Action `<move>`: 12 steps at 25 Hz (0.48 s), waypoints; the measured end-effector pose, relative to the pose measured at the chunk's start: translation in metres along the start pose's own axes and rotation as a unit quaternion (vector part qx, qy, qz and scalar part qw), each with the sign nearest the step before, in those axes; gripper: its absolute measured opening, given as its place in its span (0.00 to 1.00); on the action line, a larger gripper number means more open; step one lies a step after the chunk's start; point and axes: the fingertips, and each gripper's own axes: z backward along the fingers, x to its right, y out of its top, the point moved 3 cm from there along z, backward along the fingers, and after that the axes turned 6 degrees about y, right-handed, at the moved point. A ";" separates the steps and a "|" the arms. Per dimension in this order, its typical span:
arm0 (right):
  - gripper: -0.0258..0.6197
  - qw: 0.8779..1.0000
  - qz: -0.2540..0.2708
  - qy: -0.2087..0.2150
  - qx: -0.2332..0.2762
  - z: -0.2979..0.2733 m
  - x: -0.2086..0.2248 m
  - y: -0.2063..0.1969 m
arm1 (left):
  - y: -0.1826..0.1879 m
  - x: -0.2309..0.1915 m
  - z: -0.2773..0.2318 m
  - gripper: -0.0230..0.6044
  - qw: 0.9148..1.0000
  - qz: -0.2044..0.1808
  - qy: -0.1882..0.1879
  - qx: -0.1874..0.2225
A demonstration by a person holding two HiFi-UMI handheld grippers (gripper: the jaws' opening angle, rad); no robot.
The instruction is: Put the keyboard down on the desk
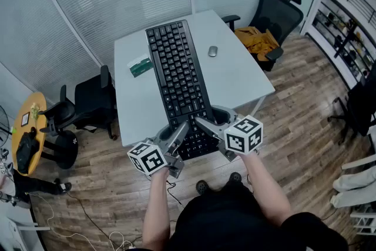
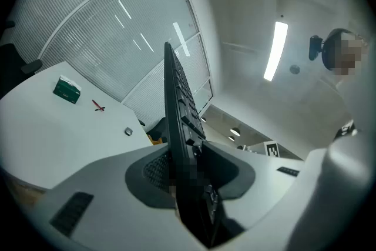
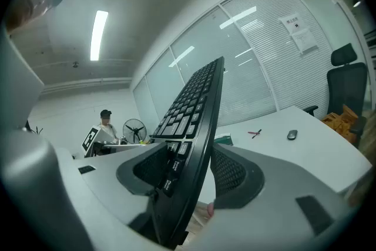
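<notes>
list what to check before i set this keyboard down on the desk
1. Left hand-held gripper clamped on the keyboard: ok, jaws closed on its near end.
2. Right hand-held gripper clamped on it: ok, also at the near end.
3. Keys facing up: ok.
4. Mouse out of the way: ok, it lies apart to the right.
5. Green packet clear: cannot tell, it sits close by the keyboard's left edge in the head view.
6. Red pen on the desk: not ok, it lies between the green packet and the mouse, probably under where the keyboard would land.
</notes>
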 end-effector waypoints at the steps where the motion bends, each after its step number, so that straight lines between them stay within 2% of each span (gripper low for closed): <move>1: 0.42 1.000 0.000 0.000 0.000 0.001 0.000 -0.001 | -0.001 0.001 0.000 0.22 1.000 0.001 0.000 0.000; 12: 0.42 1.000 -0.006 0.000 0.000 0.003 0.002 -0.003 | -0.004 0.000 -0.001 0.22 1.000 0.014 -0.004 -0.002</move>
